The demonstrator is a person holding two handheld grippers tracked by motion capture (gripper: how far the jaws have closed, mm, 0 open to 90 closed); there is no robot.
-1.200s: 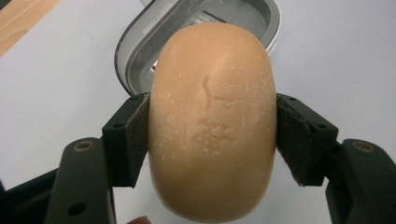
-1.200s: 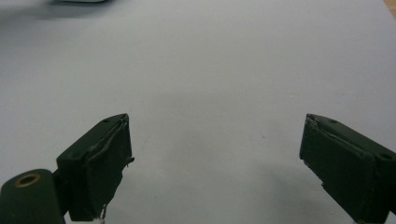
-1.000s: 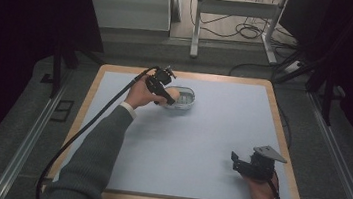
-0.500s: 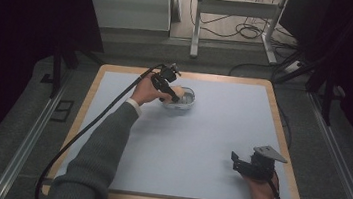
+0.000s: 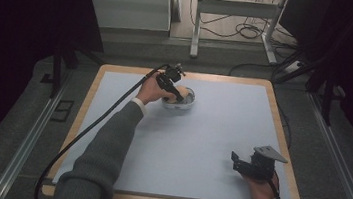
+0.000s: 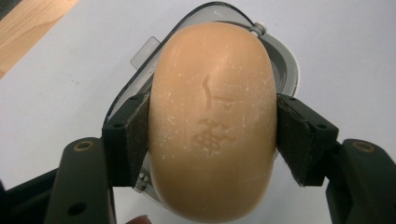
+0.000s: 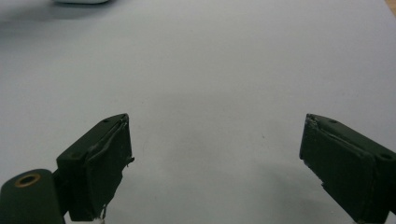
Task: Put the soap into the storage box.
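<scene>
Left gripper view puts my two black jaws hard against the sides of an oval, tan soap (image 6: 212,123), one pad (image 6: 138,135) on each flank, so my left gripper (image 6: 212,130) is clamped on it and closed as far as the bar allows. The soap has a stamped mark on its upper face and a dusting of pale flecks. Right behind and under it sits a dish (image 6: 285,65) with a grey rim and a clear tab sticking out at one side; from this angle I cannot tell whether the soap touches the dish or hangs just above it. Beneath both is the pale blue mat (image 6: 70,79), with a corner of the wooden table (image 6: 28,28) showing beyond it. In the high view my left gripper (image 5: 177,95) is at the far middle of the mat, over the dish (image 5: 188,103), with the soap (image 5: 181,91) as a small tan patch by the jaws and the cable trailing back along my sleeve (image 5: 108,147). My right gripper (image 5: 239,162) rests near the close right corner of the mat, well apart from the dish. In the right gripper view its jaws stand wide apart with nothing between them, only bare mat (image 7: 210,93) ahead.
</scene>
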